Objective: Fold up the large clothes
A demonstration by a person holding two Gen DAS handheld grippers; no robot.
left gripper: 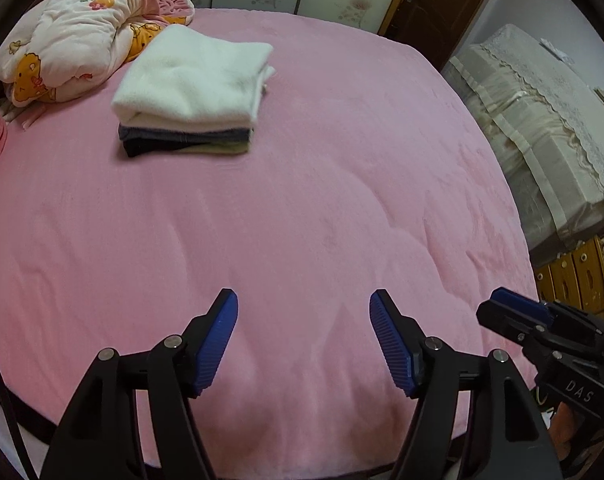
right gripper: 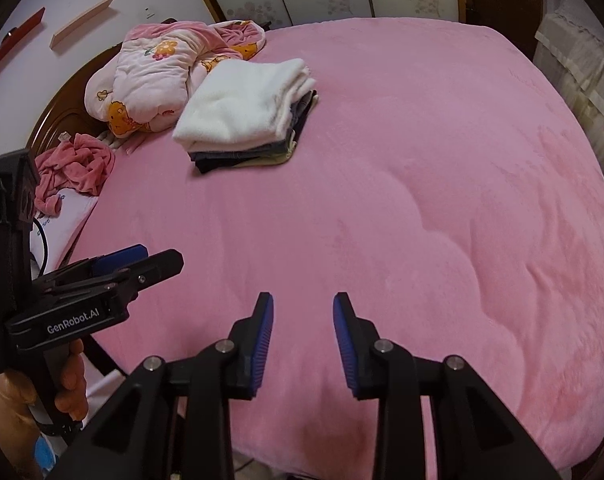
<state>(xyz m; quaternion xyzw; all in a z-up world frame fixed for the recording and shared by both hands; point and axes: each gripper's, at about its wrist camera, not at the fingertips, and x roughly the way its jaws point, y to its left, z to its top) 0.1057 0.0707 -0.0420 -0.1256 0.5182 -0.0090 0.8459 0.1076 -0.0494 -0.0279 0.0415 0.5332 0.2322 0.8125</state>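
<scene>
I have both grippers over the near edge of the pink bed cover (left gripper: 302, 200), and neither has hold of anything. My left gripper (left gripper: 303, 312) has its jaws spread wide; my right gripper (right gripper: 303, 312) is parted less, with a clear gap between its blue pads (right gripper: 262, 340). The right one also shows at the near right of the left view, the left one at the near left of the right view. One stack of folded clothes (left gripper: 190, 92) lies far left on the cover, a white piece on top and darker layers under it; I can't count those exactly. Just left of it sits one rumpled printed quilt (left gripper: 70, 48), and one crumpled pink cloth (right gripper: 74, 168) lies at the left edge
</scene>
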